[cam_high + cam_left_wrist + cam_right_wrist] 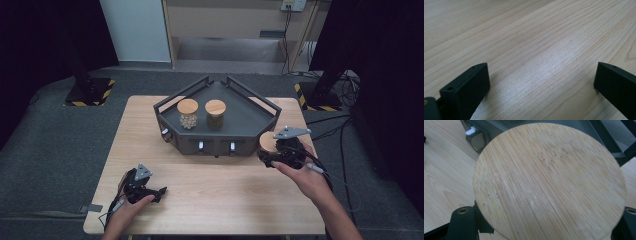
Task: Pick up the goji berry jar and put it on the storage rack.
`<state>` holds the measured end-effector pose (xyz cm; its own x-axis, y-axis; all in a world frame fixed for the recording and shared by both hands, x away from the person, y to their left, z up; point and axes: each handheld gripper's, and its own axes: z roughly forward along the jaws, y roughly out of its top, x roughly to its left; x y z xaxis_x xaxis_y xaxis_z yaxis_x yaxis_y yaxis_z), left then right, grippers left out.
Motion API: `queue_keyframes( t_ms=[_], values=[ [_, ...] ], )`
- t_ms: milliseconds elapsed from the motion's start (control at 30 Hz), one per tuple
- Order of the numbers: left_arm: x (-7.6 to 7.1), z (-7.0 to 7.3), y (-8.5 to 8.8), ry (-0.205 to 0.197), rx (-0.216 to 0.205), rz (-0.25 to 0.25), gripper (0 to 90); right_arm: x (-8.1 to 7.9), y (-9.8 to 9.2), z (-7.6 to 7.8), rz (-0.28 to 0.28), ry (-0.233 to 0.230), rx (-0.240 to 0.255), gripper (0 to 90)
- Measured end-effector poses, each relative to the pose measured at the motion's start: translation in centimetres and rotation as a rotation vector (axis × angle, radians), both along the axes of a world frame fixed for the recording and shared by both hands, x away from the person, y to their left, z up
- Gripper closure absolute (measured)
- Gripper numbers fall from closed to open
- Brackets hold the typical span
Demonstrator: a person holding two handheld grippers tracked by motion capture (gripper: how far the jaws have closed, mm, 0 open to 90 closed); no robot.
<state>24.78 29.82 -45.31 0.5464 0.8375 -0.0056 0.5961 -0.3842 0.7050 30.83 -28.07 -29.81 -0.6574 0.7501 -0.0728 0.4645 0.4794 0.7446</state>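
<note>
Jar [549,182]: bamboo-lidded, sits between right gripper [272,152] jaws, lid disc spanning gap; jaws closed against sides below lid, glass body hidden. Position: right table edge, just beside tray [250,117] front corner. Handling, judged: rigid, glass likely smooth, breakable, moderately heavy if filled; hold on body under lid, not on lid, which may lift off. Left gripper [541,82]: jaws spread wide, nothing between, low over bare table [524,32]. On tray: pale-bead jar [188,114], green-fill jar [215,114], well apart from grippers.

Round wooden-lidded jar [549,182] upright, just right of dark tray [260,114] holding two similar jars [188,114].
</note>
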Motion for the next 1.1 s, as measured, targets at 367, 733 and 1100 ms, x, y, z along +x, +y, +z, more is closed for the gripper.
queue_keyframes(
  t_ms=[367, 733, 1100],
  values=[
    [0.0, 0.0, 0.0, 0.0, 0.0, 0.0, 0.0, 1.3, 1.1, 1.4, 0.002, -0.011, -0.011, 26.3],
    [0.0, 0.0, 0.0, 0.0, 0.0, 0.0, 0.0, 2.3, 1.4, 2.0, -0.003, -0.01, -0.001, 26.3],
    [0.0, 0.0, 0.0, 0.0, 0.0, 0.0, 0.0, 3.3, 1.9, 2.7, -0.018, -0.018, -0.001, 26.3]
  ],
)
